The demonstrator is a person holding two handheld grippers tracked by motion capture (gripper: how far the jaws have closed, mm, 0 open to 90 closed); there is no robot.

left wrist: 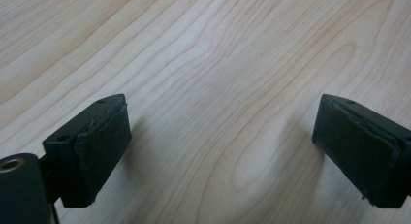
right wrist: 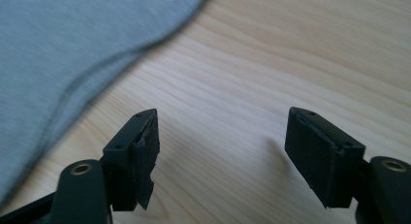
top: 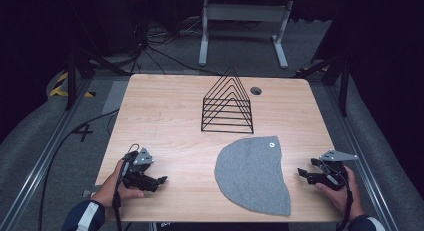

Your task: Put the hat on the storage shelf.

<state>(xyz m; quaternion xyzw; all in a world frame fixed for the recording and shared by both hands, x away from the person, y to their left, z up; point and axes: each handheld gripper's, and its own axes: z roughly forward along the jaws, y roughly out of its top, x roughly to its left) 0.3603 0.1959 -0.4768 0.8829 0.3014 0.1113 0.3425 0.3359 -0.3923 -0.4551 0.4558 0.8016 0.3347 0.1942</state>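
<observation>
A lab or recording studio, by the look of it: a bare wooden table (top: 165, 116) framed by metal rails (top: 37, 163), black curtains (top: 30, 51) all round, cables (top: 150, 41) trailing over grey floor, hazard tape (top: 62, 86) marking one corner.

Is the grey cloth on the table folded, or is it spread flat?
Spread flat: the grey cloth lies as one smooth half-round sheet on the table, with no crease visible.

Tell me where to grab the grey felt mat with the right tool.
Probably pinch the grey felt mat at its curved right edge, coming in low from the right with the right tool. It lies flat on the table, so only a rim offers a pinch, and that edge is nearest the open jaws.
</observation>
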